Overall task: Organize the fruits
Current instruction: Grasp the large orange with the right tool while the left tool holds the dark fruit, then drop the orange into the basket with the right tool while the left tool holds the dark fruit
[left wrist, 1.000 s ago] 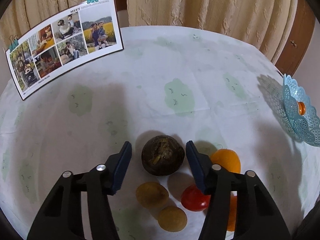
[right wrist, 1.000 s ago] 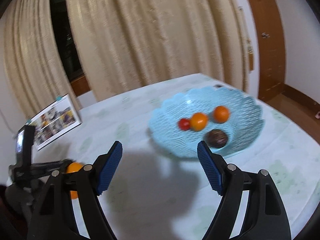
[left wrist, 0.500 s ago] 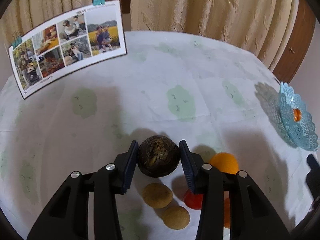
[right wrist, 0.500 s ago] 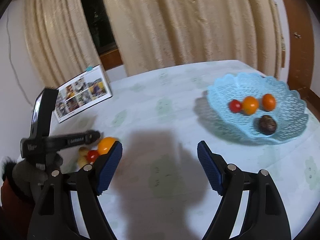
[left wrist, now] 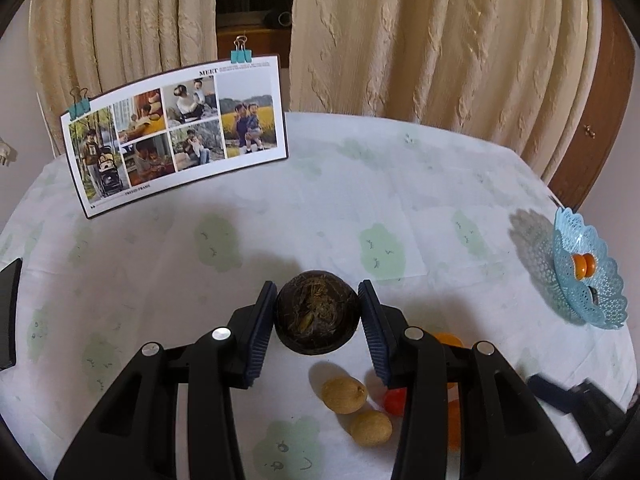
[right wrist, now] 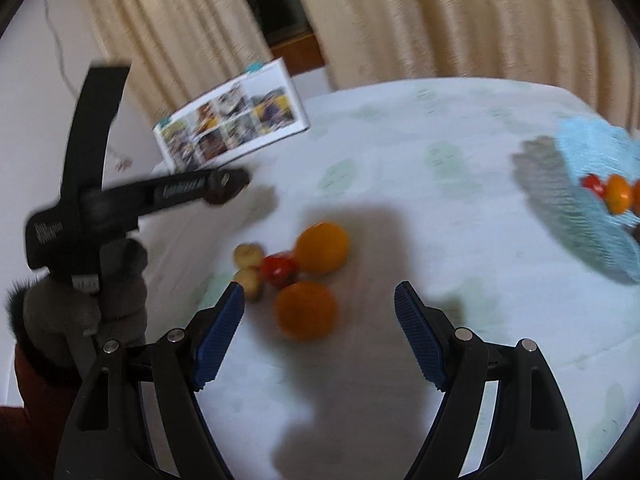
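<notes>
The left claw [left wrist: 318,322] pinches a dark brown, rough-skinned round fruit [left wrist: 317,313] between its blue pads, and the fruit looks lifted off the counter [left wrist: 280,208], since its shadow falls below it on the cloth. The grip sits roughly across the widest part, so it seems secure for now, though a round, hard skin can roll out of flat pads if the claw tilts or jerks on the way over.

The right claw [right wrist: 320,334] is spread wide with nothing between its pads, hovering above the remaining pile: two oranges [right wrist: 306,310], a small red fruit [right wrist: 279,269] and two small tan fruits [right wrist: 249,255], all clustered close and partly touching. The right view is blurred, so fine detail there is unreliable.

The blue lace-like basket [left wrist: 576,280] sits at the far right of the counter, well apart from the pile, with orange fruit already in it [left wrist: 583,266]. A photo card [left wrist: 176,132] stands clipped upright near the back edge.

The chief risks I see: the right claw coming down on the nearer orange could nudge its neighbours and send the round ones rolling across the cloth, perhaps off the edge. The two claws are also working close together over the same patch, so they could bump. And dropping the dark fruit into the basket from height might knock the fruit inside or tip the light basket.
</notes>
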Demonstrator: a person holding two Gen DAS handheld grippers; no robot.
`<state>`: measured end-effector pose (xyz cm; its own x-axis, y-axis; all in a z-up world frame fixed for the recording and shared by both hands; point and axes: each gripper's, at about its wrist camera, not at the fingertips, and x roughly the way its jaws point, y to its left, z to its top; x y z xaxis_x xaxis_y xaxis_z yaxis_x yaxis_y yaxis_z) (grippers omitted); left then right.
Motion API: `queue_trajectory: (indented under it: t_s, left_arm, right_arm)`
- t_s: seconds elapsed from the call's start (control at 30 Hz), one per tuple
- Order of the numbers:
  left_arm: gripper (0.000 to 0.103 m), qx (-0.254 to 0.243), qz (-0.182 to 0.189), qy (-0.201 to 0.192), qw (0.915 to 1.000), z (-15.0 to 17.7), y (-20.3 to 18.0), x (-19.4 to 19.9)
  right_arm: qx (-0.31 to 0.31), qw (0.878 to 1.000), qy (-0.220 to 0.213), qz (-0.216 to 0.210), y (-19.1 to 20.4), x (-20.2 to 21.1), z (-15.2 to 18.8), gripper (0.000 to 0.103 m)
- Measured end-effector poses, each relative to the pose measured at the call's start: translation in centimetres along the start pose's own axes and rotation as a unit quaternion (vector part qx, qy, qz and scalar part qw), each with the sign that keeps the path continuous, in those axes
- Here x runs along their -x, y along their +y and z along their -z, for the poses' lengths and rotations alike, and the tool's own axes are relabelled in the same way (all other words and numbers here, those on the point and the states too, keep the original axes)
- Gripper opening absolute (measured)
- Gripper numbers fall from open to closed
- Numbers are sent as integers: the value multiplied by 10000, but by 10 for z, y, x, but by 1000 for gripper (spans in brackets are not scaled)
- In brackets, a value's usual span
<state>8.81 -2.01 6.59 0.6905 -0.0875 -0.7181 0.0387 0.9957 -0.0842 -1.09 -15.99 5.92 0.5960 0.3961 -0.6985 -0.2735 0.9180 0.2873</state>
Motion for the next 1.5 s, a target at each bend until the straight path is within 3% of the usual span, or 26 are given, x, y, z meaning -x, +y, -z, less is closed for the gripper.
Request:
queue_trajectory:
  t_s: [0.17,0.4,0.53,0.73,0.97,1.2,1.5]
  left_arm:
    - [42,52,21,-55,10000,-2,3,5]
    - [42,56,55,-84,9999,-1,3,8]
    - [42,49,65,-88,9999,-1,3,9]
    - [42,42,64,-92,9999,-1,2,8]
    - [42,4,68,-103,9999,0,-1,9]
    - [42,-86,72,-133,9998,0,-9,12]
    - [43,-234,185,-129,9995,-1,-29,15]
  right_arm:
    - [158,9996,227,-34,11,-15,2,76]
    - [179,9982,575,41,10,-35,3,53]
    - [199,9982,560,104,9,-35,3,41]
    - [112,9986,503,97,6,-29,2,41]
    - [-114,9996,182,200,-7,-5,-2,41]
    - [-524,9960,-413,595,-41,35,-8,41]
    - [-1159,9745,-1278,1438,-107,103,-13,41]
